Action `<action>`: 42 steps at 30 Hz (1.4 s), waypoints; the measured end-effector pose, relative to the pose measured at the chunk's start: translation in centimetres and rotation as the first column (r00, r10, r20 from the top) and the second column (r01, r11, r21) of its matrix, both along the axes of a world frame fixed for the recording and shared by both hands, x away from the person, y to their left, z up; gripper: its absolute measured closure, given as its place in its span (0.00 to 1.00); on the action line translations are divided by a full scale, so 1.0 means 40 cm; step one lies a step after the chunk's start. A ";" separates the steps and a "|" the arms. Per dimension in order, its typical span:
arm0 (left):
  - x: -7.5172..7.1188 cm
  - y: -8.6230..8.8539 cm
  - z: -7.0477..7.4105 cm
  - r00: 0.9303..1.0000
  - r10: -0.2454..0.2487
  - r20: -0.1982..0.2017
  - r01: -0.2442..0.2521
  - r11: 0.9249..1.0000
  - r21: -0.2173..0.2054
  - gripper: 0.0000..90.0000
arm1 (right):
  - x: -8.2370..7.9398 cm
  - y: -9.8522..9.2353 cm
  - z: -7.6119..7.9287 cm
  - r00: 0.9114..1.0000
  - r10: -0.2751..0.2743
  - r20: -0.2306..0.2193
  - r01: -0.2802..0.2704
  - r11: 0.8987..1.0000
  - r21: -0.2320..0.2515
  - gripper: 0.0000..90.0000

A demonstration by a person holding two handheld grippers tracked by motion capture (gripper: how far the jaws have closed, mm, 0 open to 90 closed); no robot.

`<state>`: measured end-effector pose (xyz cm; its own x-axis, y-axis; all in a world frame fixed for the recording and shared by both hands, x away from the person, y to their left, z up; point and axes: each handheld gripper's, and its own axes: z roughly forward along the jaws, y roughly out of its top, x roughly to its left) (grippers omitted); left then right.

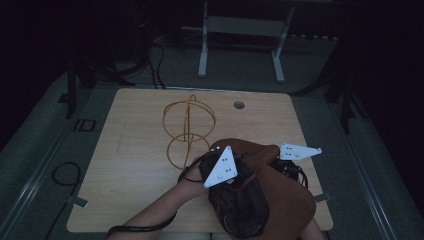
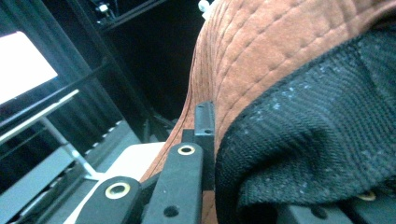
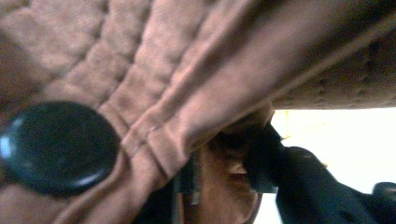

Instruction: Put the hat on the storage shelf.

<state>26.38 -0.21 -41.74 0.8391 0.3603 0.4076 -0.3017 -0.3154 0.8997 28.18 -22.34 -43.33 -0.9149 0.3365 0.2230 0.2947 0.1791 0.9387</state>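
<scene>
A brown fabric hat with a black knitted lining hangs over the near right of the wooden table, held between both grippers. My left gripper, under its grey plate, grips the hat's left side. In the left gripper view its jaws pinch the stitched brown brim beside the black lining. My right gripper is at the hat's far right edge. In the right gripper view a fold of brown fabric is pinched at its jaws, next to a black button.
A golden hoop stand stands upright mid-table, just beyond the hat. A round cable hole lies near the table's far edge. A white desk frame stands on the floor behind, and a cable loops at the left.
</scene>
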 end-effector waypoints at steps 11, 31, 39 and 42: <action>0.014 0.030 0.029 0.993 -0.021 -0.113 0.018 0.999 -0.028 0.69 | -0.016 -0.015 0.010 0.998 0.001 0.060 0.002 0.999 -0.045 0.95; 0.015 0.154 0.006 0.972 0.059 -0.226 -0.066 0.997 -0.027 0.62 | 0.053 -0.128 0.112 0.950 -0.276 0.147 0.275 0.961 0.027 0.95; -0.007 0.222 -0.053 0.963 0.106 -0.249 -0.110 0.994 -0.002 0.63 | 0.126 -0.113 0.155 0.922 -0.344 0.175 0.347 0.938 0.015 0.95; -0.015 0.250 -0.082 0.954 0.137 -0.265 -0.137 0.990 0.016 0.63 | 0.158 -0.105 0.168 0.913 -0.368 0.174 0.369 0.929 0.029 0.95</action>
